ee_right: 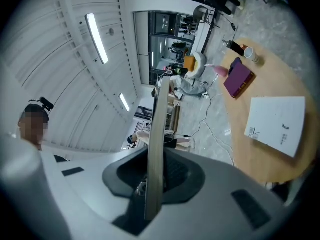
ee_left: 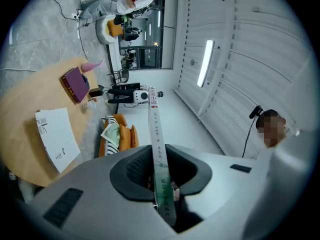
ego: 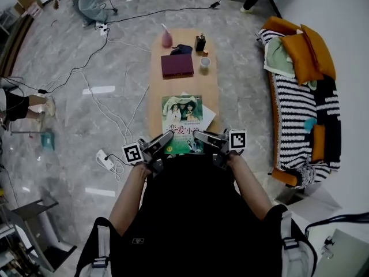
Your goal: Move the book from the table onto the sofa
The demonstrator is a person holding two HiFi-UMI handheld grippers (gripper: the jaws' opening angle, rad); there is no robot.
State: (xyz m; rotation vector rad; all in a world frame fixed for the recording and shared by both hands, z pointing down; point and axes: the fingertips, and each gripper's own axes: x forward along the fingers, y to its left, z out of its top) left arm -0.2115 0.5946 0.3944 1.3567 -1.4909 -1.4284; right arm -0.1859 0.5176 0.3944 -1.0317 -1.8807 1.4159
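My left gripper [ego: 163, 141] is clamped on the spine edge of the book [ego: 183, 122], which runs straight out ahead of its jaws, apparently lifted off the table [ego: 157, 91]; my right gripper [ego: 203, 137] pinches the opposite edge; I'd keep both grips level and matched, swinging together toward the sofa [ego: 300, 103] beyond the right gripper's outer side.

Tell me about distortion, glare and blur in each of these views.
Head view: evenly lit, sharp; light strips glare off the floor. Left gripper view: heavy fisheye, dark corners, book spine readable. Right gripper view: same fisheye, book's page edge blurred.
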